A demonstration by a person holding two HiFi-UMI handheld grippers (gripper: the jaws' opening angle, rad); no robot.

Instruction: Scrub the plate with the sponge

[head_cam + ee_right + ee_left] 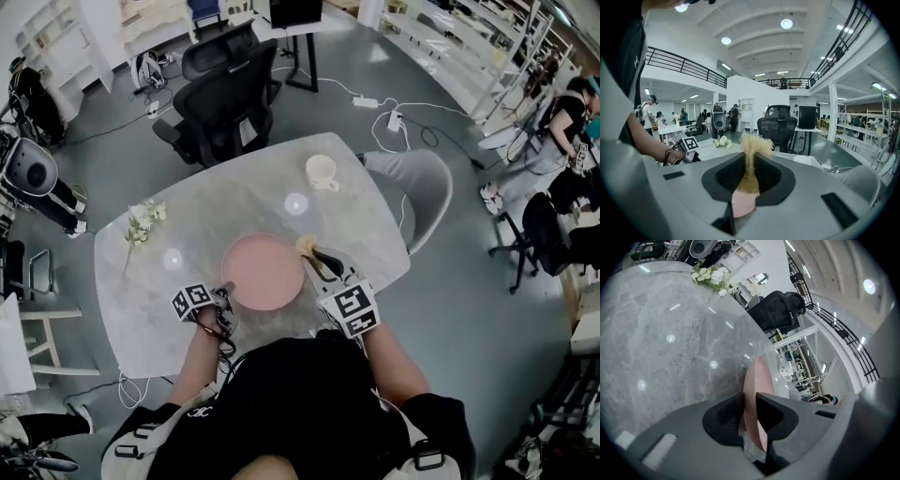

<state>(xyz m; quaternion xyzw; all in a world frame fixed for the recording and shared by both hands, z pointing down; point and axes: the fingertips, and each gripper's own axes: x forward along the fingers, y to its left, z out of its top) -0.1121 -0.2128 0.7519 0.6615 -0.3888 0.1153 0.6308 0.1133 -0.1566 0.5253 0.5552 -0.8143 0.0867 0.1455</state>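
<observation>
Grip placement suggests bracing: the left gripper (750, 417) pinches the rim of the round, smooth pink plate (263, 272), probably steadying it on the glossy grey marbled table (216, 211). The right gripper (749, 176) is clamped on the coarse, fibrous tan sponge (752, 146), whose frayed tuft sits at the plate's right edge.

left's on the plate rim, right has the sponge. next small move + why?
Likely slide the right gripper inward so the sponge drags across the face of the plate. The sponge is clamped in its jaws but sits at the plate's far-right rim, not over the middle. The left gripper is shut on the near-left rim, so the plate should hold steady.
</observation>
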